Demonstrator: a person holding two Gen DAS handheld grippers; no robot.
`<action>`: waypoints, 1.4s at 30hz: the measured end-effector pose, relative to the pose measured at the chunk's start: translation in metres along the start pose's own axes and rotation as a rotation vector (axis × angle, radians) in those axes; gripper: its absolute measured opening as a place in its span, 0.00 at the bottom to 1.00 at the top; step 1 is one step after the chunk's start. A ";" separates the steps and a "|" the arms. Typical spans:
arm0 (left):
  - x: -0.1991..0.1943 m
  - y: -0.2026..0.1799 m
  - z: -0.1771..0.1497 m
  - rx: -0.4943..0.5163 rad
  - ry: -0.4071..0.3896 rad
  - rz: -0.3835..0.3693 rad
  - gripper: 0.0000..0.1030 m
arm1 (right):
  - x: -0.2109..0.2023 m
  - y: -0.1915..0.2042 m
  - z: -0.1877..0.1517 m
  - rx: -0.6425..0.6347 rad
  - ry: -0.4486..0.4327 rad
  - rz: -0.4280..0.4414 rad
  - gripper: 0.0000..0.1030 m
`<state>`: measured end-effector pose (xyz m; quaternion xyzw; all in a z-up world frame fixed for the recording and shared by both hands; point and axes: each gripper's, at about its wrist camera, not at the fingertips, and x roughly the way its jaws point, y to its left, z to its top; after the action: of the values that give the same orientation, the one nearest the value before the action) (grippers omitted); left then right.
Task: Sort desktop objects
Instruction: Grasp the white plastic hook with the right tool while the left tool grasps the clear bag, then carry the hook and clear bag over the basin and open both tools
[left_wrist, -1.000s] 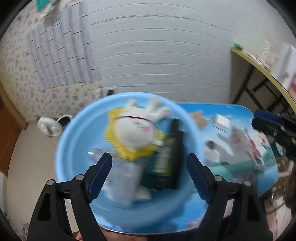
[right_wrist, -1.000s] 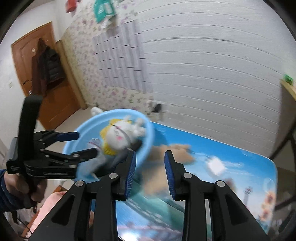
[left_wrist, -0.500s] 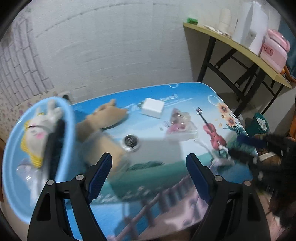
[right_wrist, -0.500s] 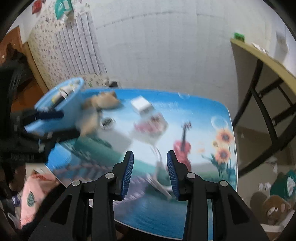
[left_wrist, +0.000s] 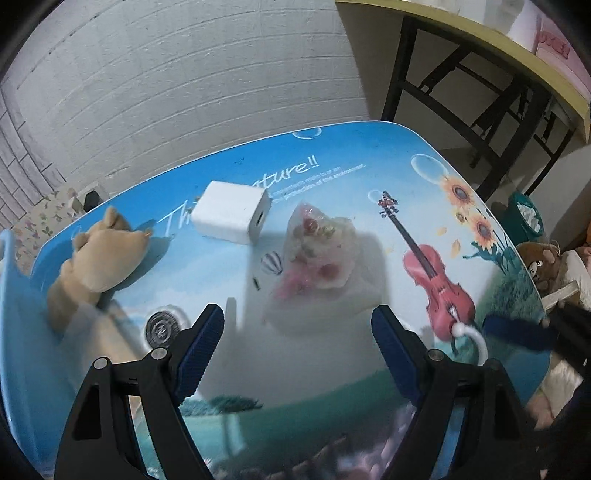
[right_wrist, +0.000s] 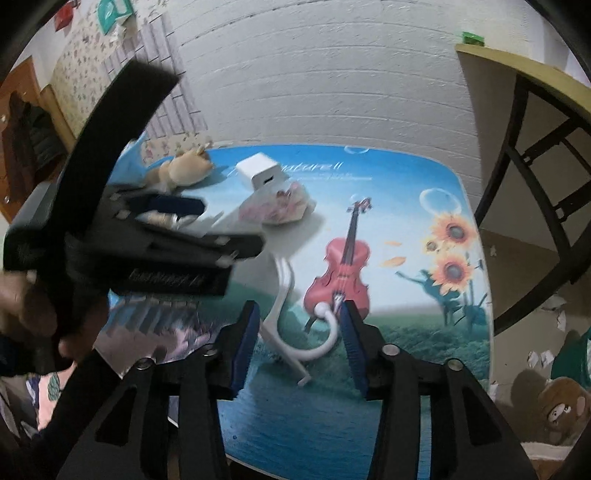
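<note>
On the picture-printed table lie a white charger block, a clear bag of pink sweets, a tan plush dog, a round silver disc and a white plastic hook. My left gripper is open and empty, just short of the sweets bag. My right gripper is open, its fingers on either side of the white hook above the table. The left gripper also shows in the right wrist view.
The rim of a light blue basin shows at the far left. A yellow-topped side table with black legs stands at the right, a brown teddy on the floor below. A white brick wall lies behind.
Both grippers swung right, away from the blue basin with its toys, and came lower over the table. The right gripper opened wider and now straddles the white hook.
</note>
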<state>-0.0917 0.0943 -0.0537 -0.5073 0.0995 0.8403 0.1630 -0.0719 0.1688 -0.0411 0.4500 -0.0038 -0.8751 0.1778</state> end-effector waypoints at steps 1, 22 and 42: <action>0.002 -0.001 0.001 0.001 0.002 0.000 0.80 | 0.001 0.001 -0.002 -0.005 0.002 0.003 0.45; 0.013 -0.003 0.012 -0.019 0.019 -0.019 0.10 | 0.003 0.021 -0.018 -0.123 0.010 -0.031 0.44; -0.097 0.043 0.001 -0.048 -0.142 0.011 0.08 | -0.062 0.080 0.035 -0.176 -0.158 0.019 0.43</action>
<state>-0.0666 0.0379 0.0332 -0.4496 0.0705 0.8772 0.1529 -0.0417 0.1078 0.0412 0.3623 0.0547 -0.9030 0.2241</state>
